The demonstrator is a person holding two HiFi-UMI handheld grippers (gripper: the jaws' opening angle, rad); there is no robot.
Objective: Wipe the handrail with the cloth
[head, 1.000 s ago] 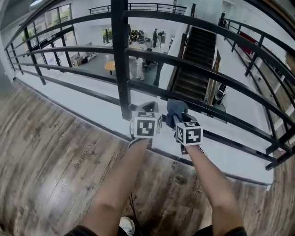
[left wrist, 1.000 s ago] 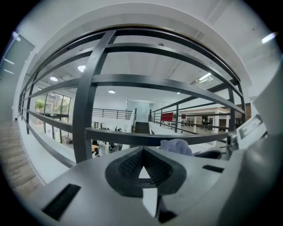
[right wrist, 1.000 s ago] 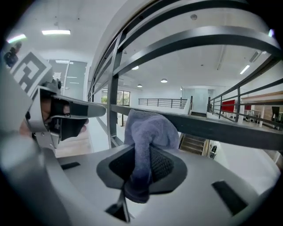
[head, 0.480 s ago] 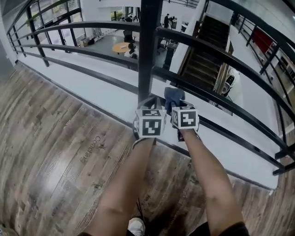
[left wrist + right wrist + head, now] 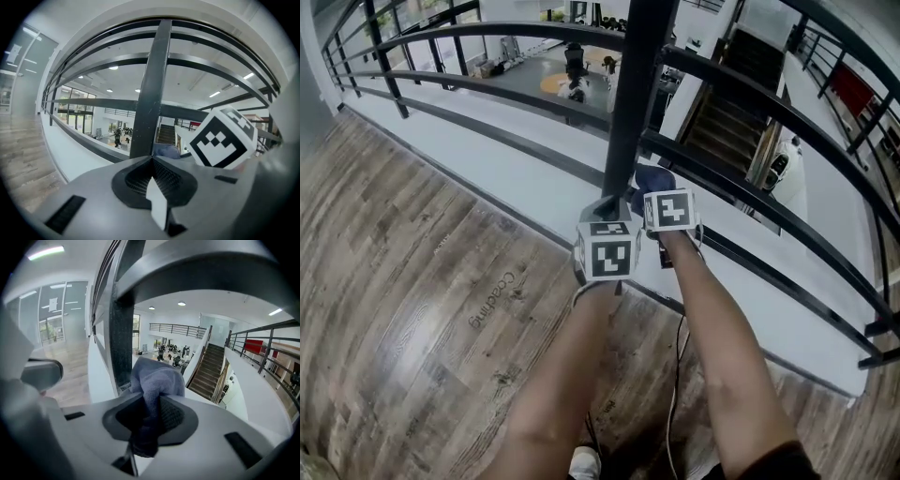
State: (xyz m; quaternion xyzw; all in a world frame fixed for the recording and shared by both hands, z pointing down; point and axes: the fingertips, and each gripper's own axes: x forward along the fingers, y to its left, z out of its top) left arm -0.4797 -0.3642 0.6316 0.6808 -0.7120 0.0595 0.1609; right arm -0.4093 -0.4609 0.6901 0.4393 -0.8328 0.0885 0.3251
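A black metal handrail has a thick upright post (image 5: 630, 103) and curved horizontal rails (image 5: 741, 202). My right gripper (image 5: 651, 190) is shut on a blue cloth (image 5: 652, 177), bunched just right of the post near its base. In the right gripper view the cloth (image 5: 155, 379) sticks out of the gripper (image 5: 149, 414), with the post (image 5: 121, 333) close on the left. My left gripper (image 5: 606, 207) sits beside it, in front of the post's foot. In the left gripper view that gripper (image 5: 152, 159) is shut and empty, facing the post (image 5: 151, 89).
Wooden floor (image 5: 412, 272) lies on my side of a white ledge (image 5: 516, 192). Beyond the rails is an open drop to a lower hall with a staircase (image 5: 727, 112). A thin cable (image 5: 675, 375) hangs under my right arm.
Both grippers have come closer to the post, which now stands right behind them. The cloth has gone from a spot on the rail right of the post to right beside it.
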